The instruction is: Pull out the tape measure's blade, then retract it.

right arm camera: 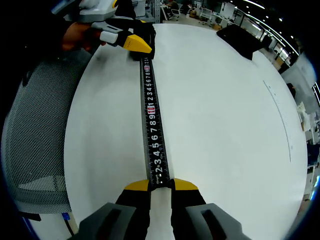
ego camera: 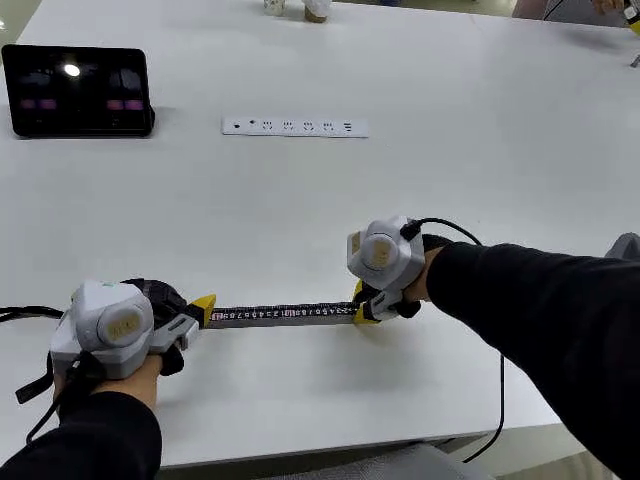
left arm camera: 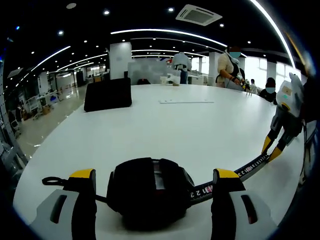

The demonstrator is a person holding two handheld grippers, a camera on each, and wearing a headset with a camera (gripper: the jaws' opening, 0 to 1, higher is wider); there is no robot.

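A black tape measure case (ego camera: 158,296) (left arm camera: 150,190) sits low on the white table (ego camera: 420,150), with my left gripper (ego camera: 190,312) (left arm camera: 155,175) shut around it, a yellow-tipped finger on each side. Its black blade (ego camera: 285,315) (right arm camera: 151,115) (left arm camera: 250,169) lies flat on the table and runs right from the case. My right gripper (ego camera: 365,308) (right arm camera: 161,185) is shut on the blade's free end. In the right gripper view the left gripper (right arm camera: 122,37) holds the case at the blade's far end. The left gripper view has the right gripper (left arm camera: 280,135) at its right.
A dark tablet (ego camera: 78,90) (left arm camera: 107,93) stands at the far left and a white power strip (ego camera: 295,126) (left arm camera: 186,101) lies mid-table. Small items (ego camera: 315,10) sit at the far edge. A mesh chair (right arm camera: 35,150) is by the near edge. People (left arm camera: 232,67) stand beyond the table.
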